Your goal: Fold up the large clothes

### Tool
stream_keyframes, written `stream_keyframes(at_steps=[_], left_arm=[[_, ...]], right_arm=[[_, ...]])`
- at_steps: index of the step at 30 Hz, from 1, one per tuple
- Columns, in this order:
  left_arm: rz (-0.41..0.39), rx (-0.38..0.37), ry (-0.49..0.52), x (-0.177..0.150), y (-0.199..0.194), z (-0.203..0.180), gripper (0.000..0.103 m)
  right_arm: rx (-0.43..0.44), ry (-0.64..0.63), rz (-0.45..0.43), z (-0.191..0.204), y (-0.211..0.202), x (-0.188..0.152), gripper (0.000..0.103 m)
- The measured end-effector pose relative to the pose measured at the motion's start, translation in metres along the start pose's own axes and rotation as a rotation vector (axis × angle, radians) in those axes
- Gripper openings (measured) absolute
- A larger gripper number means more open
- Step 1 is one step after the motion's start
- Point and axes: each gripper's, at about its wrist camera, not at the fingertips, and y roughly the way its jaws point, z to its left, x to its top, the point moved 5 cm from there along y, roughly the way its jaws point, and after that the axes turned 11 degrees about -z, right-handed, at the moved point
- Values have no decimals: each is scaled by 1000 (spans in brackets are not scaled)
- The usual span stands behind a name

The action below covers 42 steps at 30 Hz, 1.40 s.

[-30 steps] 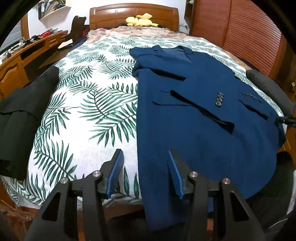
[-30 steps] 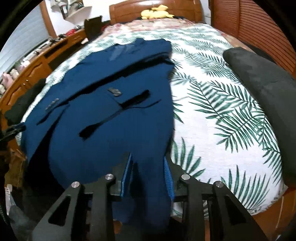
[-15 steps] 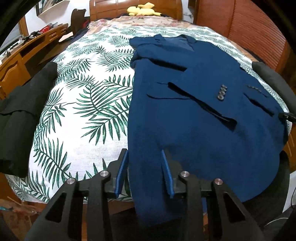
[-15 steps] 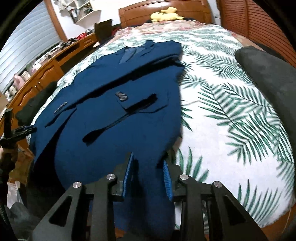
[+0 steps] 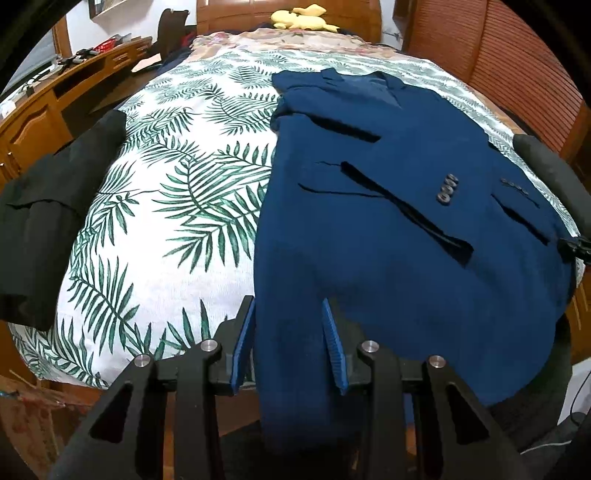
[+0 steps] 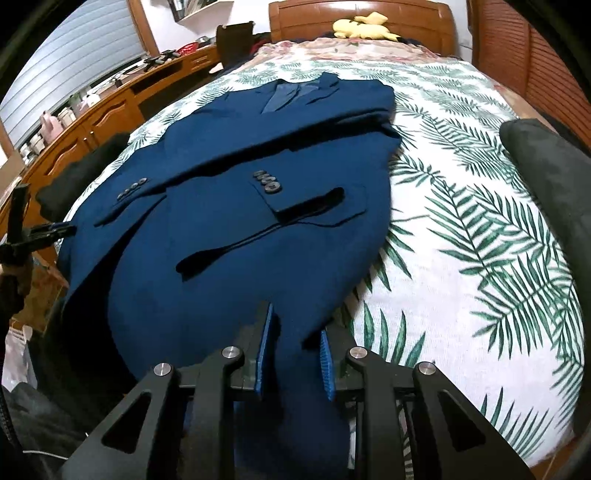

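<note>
Wooden headboard and a leaf-print bedspread fill the background; a yellow plush toy rests at the head of the bed. Blue suit jacket lies flat, collar toward the headboard, sleeves folded across the front, its hem hanging over the near edge of the mattress. Left gripper: jaws partly closed around the hem corner nearest the bare bedspread, cloth between the pads; firm contact cannot be told from this view. Right gripper: jaws have just been closing, with the opposite hem corner between them, apparently pinched. Black garment lies on the bed edge beside the wooden desk; a dark grey garment lies on the opposite side.
</note>
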Motion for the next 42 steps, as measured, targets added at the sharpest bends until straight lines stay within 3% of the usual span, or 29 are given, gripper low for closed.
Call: stream_keyframes(at_steps=[2, 4, 6, 8, 19, 26, 31, 36, 39, 42], left_arm=[[-2, -20, 2, -1, -1, -1, 35], [-8, -38, 2, 0, -2, -1, 6], [-14, -74, -22, 4, -6, -1, 5], [-42, -99, -13, 13, -14, -6, 4], [-346, -173, 54, 110, -112, -26, 4], [-475, -168, 70, 143, -168, -26, 4], [-570, -159, 76, 157, -212, -23, 3], [-640, -149, 91, 166, -247, -21, 4], [-628, -137, 90, 167, -241, -18, 4], [-584, -139, 76, 165, -220, -15, 4]], right_arm=[[-17, 16, 4, 1, -4, -2, 24], [-34, 29, 1, 2, -5, -4, 23], [-38, 48, -12, 4, -8, -3, 8], [-30, 79, -42, 8, -15, 3, 6], [-2, 76, -344, 40, -90, 105, 4], [0, -10, -488, 69, -161, 146, 4], [-10, -57, -578, 78, -220, 150, 4], [-20, -68, -652, 80, -275, 127, 4], [-53, -85, -640, 80, -281, 109, 4], [-75, -81, -576, 82, -261, 100, 4]])
